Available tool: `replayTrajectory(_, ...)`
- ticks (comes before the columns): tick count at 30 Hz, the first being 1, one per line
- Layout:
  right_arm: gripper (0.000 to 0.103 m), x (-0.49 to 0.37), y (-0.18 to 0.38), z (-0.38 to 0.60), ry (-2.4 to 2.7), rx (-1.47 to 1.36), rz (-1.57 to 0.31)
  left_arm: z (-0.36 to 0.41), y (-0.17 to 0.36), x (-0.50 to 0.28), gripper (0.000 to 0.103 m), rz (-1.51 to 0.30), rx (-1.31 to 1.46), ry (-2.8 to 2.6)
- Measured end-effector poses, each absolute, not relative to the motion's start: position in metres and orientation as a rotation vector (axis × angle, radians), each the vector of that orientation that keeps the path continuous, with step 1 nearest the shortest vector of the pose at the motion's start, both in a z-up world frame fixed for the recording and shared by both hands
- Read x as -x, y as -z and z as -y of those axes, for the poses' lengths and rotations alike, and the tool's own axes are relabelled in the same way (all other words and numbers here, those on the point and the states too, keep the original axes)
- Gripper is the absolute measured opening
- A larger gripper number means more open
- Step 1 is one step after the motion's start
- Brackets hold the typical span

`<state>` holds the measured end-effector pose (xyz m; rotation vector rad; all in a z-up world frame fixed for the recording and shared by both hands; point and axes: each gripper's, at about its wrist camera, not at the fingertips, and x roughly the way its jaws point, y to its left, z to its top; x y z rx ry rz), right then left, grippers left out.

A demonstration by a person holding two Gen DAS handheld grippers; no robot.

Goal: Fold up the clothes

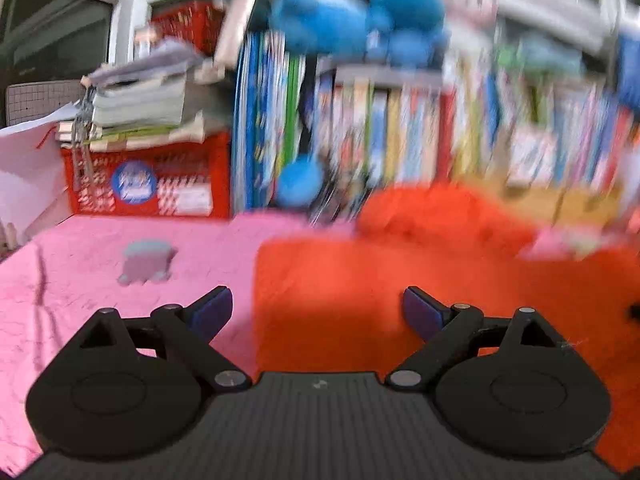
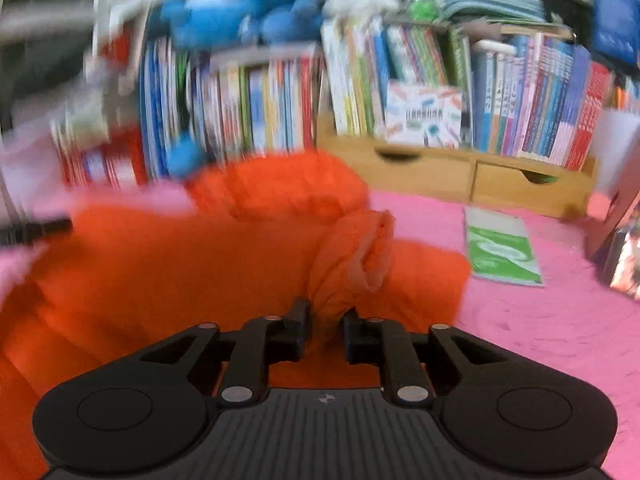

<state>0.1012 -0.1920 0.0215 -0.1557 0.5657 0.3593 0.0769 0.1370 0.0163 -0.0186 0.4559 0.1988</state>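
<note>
An orange garment (image 1: 400,280) lies spread on the pink cloth (image 1: 100,280), its far part bunched up near the books. My left gripper (image 1: 318,308) hovers open over the garment's left edge, with nothing between its fingers. In the right wrist view the same orange garment (image 2: 160,272) fills the left and middle. My right gripper (image 2: 326,324) is shut on a bunched fold of it (image 2: 352,260), which stands up between the fingers. Both views are blurred by motion.
Rows of books (image 2: 520,100) and a wooden drawer unit (image 2: 460,176) line the back. A red crate (image 1: 152,184) with stacked papers stands back left. Blue plush toys (image 1: 360,12) sit above. A green booklet (image 2: 502,248) and a grey patch (image 1: 146,260) lie on the pink cloth.
</note>
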Motion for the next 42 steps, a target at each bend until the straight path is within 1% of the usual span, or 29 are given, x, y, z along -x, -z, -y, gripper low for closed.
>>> replayTrajectory(1, 0.031, -0.098, -0.017, 0.19, -0.36, 0.211, -0.558, -0.139, -0.016, -0.076, 0.093, -0.451, 0.022, -0.195)
replayTrajectory(2, 0.043, -0.094, -0.017, 0.187, -0.354, 0.268, -0.538, -0.141, -0.019, -0.072, 0.093, -0.429, 0.024, -0.194)
replayTrajectory(3, 0.062, -0.089, -0.021, 0.187, -0.344, 0.299, -0.505, -0.139, -0.024, -0.071, 0.093, -0.402, 0.026, -0.18)
replayTrajectory(4, 0.07, -0.083, -0.029, 0.189, -0.341, 0.301, -0.452, -0.136, -0.029, -0.07, 0.094, -0.375, 0.031, -0.159)
replayTrajectory(5, 0.081, -0.077, -0.037, 0.191, -0.338, 0.303, -0.4, -0.133, -0.035, -0.07, 0.095, -0.347, 0.035, -0.138)
replayTrajectory(6, 0.091, -0.072, -0.044, 0.191, -0.346, 0.296, -0.346, -0.13, -0.041, -0.069, 0.098, -0.319, 0.04, -0.117)
replayTrajectory(7, 0.098, -0.072, -0.052, 0.186, -0.377, 0.266, -0.289, -0.127, -0.046, -0.069, 0.099, -0.292, 0.045, -0.097)
replayTrajectory(8, 0.103, -0.072, -0.059, 0.18, -0.408, 0.235, -0.231, -0.124, -0.048, -0.072, 0.099, -0.284, 0.066, -0.073)
replayTrajectory(10, 0.103, -0.074, -0.071, 0.166, -0.465, 0.182, -0.142, -0.118, -0.042, -0.086, 0.099, -0.309, 0.108, -0.073)
replayTrajectory(13, 0.103, -0.105, -0.058, 0.123, -0.511, 0.208, -0.248, -0.114, -0.021, -0.102, 0.099, -0.382, 0.099, -0.133)
replayTrajectory(15, 0.103, -0.124, -0.038, 0.102, -0.506, 0.247, -0.344, -0.115, -0.007, -0.11, 0.099, -0.442, 0.08, -0.16)
replayTrajectory(18, 0.103, -0.149, 0.0, 0.095, -0.51, 0.22, -0.508, -0.12, -0.003, -0.117, 0.103, -0.504, 0.098, -0.148)
replayTrajectory(21, 0.103, -0.15, 0.005, 0.103, -0.528, 0.175, -0.537, -0.121, 0.002, -0.124, 0.103, -0.563, 0.072, -0.145)
replayTrajectory(27, 0.103, -0.157, 0.01, 0.095, -0.546, 0.206, -0.559, -0.139, -0.001, -0.113, 0.103, -0.576, 0.021, -0.174)
replayTrajectory(31, 0.103, -0.159, 0.008, 0.09, -0.584, 0.219, -0.567, -0.157, -0.013, -0.091, 0.103, -0.538, 0.028, -0.285)
replayTrajectory(32, 0.103, -0.159, 0.009, 0.089, -0.584, 0.223, -0.567, -0.162, -0.017, -0.085, 0.101, -0.527, 0.03, -0.314)
replayTrajectory(33, 0.103, -0.159, 0.009, 0.089, -0.583, 0.223, -0.568, -0.166, -0.02, -0.079, 0.093, -0.516, 0.033, -0.344)
replayTrajectory(35, 0.103, -0.159, 0.009, 0.09, -0.582, 0.222, -0.571, -0.173, -0.028, -0.066, 0.091, -0.489, 0.06, -0.369)
replayTrajectory(38, 0.103, -0.16, 0.009, 0.09, -0.583, 0.221, -0.573, -0.159, -0.039, -0.053, 0.091, -0.463, 0.108, -0.244)
replayTrajectory(42, 0.103, -0.16, 0.009, 0.091, -0.583, 0.22, -0.574, -0.126, -0.036, -0.063, 0.092, -0.488, 0.012, -0.172)
